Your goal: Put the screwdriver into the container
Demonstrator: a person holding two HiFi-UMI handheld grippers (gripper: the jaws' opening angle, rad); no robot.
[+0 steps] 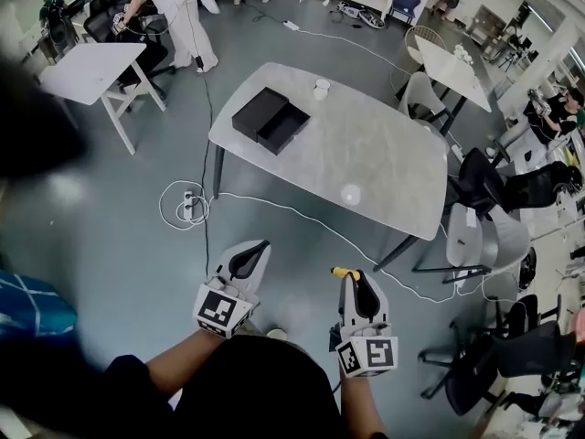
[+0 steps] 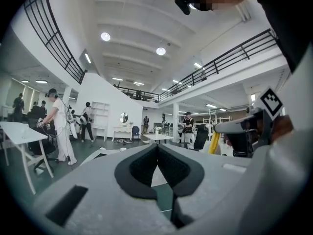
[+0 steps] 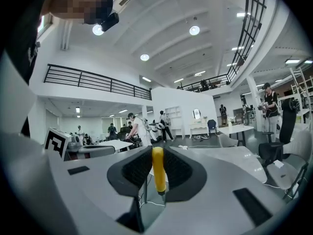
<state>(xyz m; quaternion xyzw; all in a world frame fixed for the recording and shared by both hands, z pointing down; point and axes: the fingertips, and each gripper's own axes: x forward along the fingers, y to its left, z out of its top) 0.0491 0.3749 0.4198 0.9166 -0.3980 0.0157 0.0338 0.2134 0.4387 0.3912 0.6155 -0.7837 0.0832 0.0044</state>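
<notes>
While the right gripper (image 1: pixel 354 282) clamps the yellow-handled screwdriver (image 3: pixel 158 173) between its jaws, the left gripper (image 1: pixel 249 259) is closed on nothing, and the black container (image 1: pixel 271 119) sits well apart on the grey table (image 1: pixel 384 167).

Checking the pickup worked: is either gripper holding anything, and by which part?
The right gripper holds the screwdriver by its yellow handle; the left gripper is shut and empty.

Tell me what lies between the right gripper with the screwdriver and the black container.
In the head view: floor with a white cable across it, then the table's near edge and bare tabletop up to the container.
</notes>
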